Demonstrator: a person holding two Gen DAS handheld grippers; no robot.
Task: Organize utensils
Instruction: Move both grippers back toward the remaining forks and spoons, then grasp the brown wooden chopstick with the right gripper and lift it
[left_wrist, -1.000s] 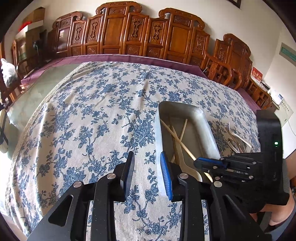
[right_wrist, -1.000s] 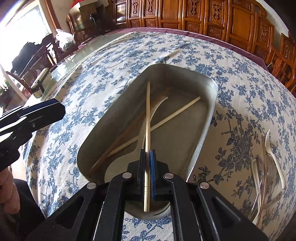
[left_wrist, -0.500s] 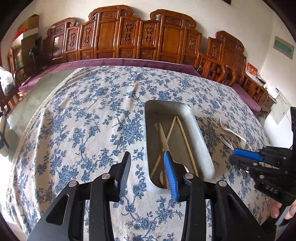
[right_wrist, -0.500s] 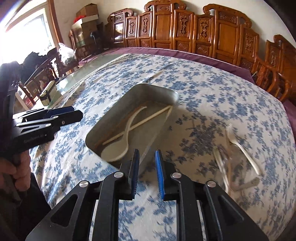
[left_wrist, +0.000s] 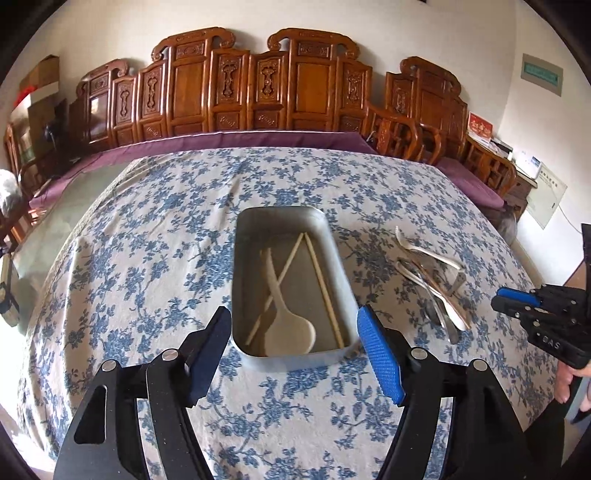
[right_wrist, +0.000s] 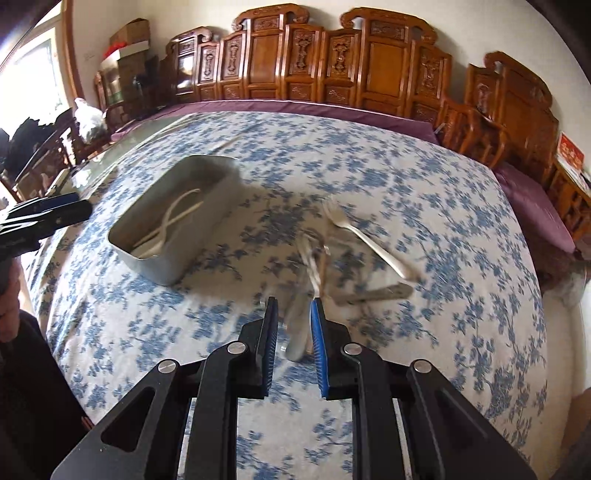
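Observation:
A metal tray (left_wrist: 242, 236) sits mid-table and holds a white spoon (left_wrist: 290, 328) and chopsticks (left_wrist: 325, 291). It also shows in the right wrist view (right_wrist: 207, 218). A pile of loose utensils (left_wrist: 436, 284) with a white fork (left_wrist: 424, 251) lies right of the tray. My left gripper (left_wrist: 293, 347) is wide open and empty, just in front of the tray's near end. My right gripper (right_wrist: 293, 314) is open and empty, hovering over the near end of the blurred utensil pile (right_wrist: 332, 273). It also shows at the right edge of the left wrist view (left_wrist: 517, 302).
A blue floral tablecloth (left_wrist: 147, 240) covers the table. Carved wooden chairs (left_wrist: 258, 85) line the far side and right edge. A purple cloth (left_wrist: 221, 142) borders the far edge. The person's hand (left_wrist: 570, 380) is at the right.
My right gripper let go of a chopstick into the tray, opened, and swung right over the utensil pile. My left gripper pulled back and opened wider.

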